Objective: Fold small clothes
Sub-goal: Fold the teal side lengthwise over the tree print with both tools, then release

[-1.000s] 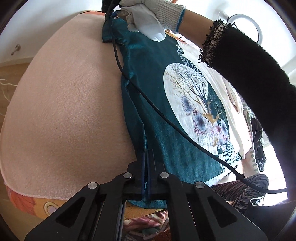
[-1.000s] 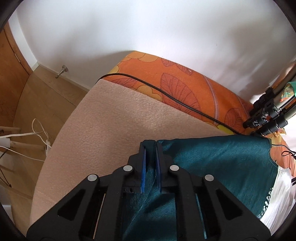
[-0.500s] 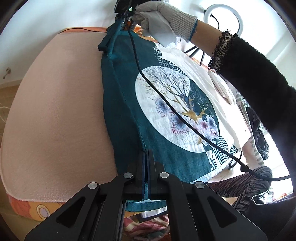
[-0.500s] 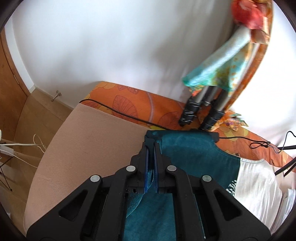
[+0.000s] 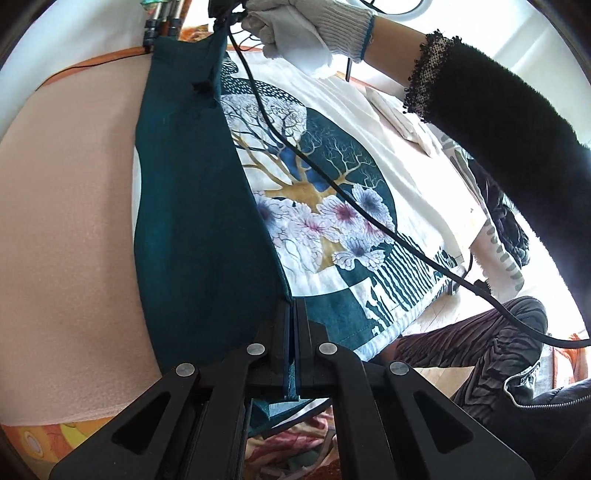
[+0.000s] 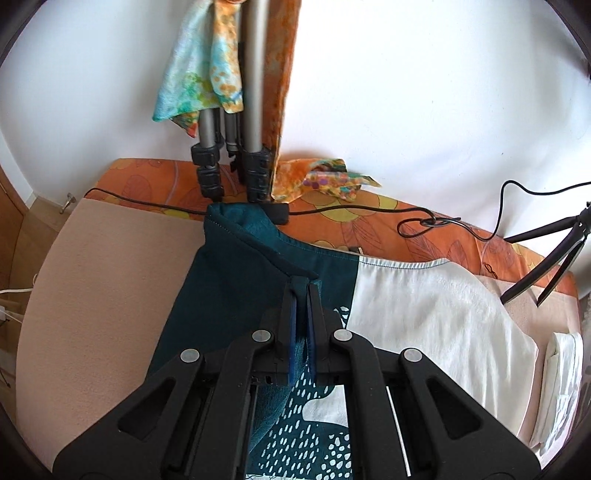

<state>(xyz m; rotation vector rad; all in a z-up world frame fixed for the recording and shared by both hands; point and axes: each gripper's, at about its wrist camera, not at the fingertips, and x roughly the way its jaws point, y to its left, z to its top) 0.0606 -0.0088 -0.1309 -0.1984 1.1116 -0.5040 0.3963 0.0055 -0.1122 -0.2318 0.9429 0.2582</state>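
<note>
A teal and white shirt (image 5: pixel 325 173) with a tree and flower print lies on the pink blanket (image 5: pixel 66 206). Its teal left side (image 5: pixel 195 206) is folded over the print. My left gripper (image 5: pixel 291 306) is shut on the folded edge at the hem, near me. My right gripper (image 6: pixel 303 286) is shut on the same teal fold (image 6: pixel 240 273) at the shoulder end, far from me; in the left wrist view it shows as a white-gloved hand (image 5: pixel 295 26) at the top. The white half of the shirt (image 6: pixel 424 306) lies flat to the right.
Tripod legs (image 6: pixel 229 162) stand on the orange bedsheet (image 6: pixel 369 221) at the far edge by the wall, with black cables (image 6: pixel 424 221). A second stand (image 6: pixel 554 251) is far right. A black cable (image 5: pixel 332 184) hangs across the shirt. Folded white cloth (image 6: pixel 557 369) lies at right.
Both grippers have carried the teal side edge of the shirt rightward over the print. The right gripper has moved towards the far edge by the tripod.
</note>
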